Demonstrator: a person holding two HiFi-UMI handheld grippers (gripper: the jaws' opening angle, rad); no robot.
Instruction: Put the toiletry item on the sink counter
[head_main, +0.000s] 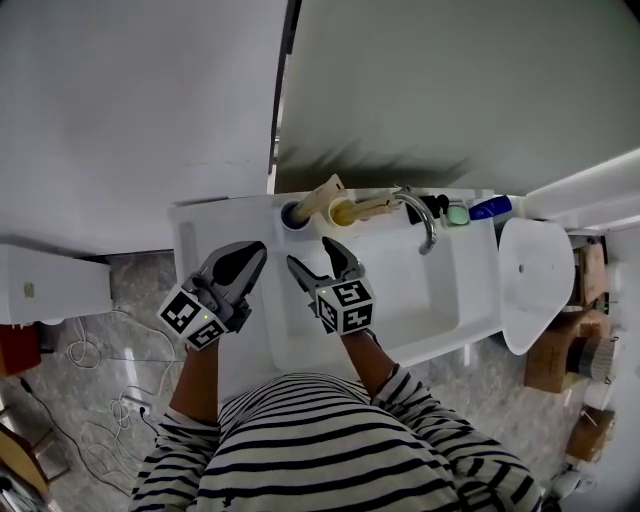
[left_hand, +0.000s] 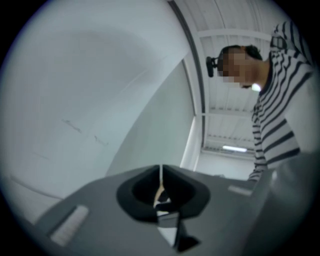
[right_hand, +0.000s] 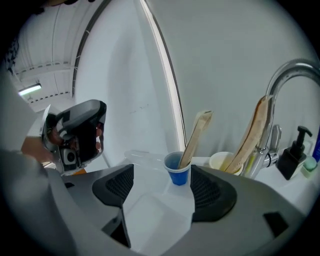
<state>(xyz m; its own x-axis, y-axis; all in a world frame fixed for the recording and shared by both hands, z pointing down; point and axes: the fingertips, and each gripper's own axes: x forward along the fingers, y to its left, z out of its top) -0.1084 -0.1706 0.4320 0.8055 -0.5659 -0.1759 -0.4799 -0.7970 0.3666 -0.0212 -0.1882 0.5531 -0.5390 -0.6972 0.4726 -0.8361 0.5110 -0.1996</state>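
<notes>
A small blue cup (head_main: 295, 214) (right_hand: 177, 170) stands at the back of the white sink counter (head_main: 205, 232), and a beige, flat toiletry item (head_main: 322, 196) (right_hand: 196, 136) leans out of it. A second beige item (head_main: 372, 207) (right_hand: 252, 134) leans from a yellow cup (head_main: 343, 211) (right_hand: 222, 161) beside it. My right gripper (head_main: 315, 255) (right_hand: 162, 186) is open and empty over the basin, pointing at the blue cup from a short distance. My left gripper (head_main: 255, 250) (left_hand: 160, 172) hovers over the counter's left part, shut on nothing and tilted up toward the wall.
A chrome faucet (head_main: 425, 218) (right_hand: 287, 75) curves over the basin (head_main: 430, 290). A black pump bottle (head_main: 437, 208) (right_hand: 295, 159), a green soap (head_main: 457, 214) and a blue bottle (head_main: 490, 207) line the back right. A toilet (head_main: 535, 280) stands to the right. Cables lie on the floor (head_main: 110, 380).
</notes>
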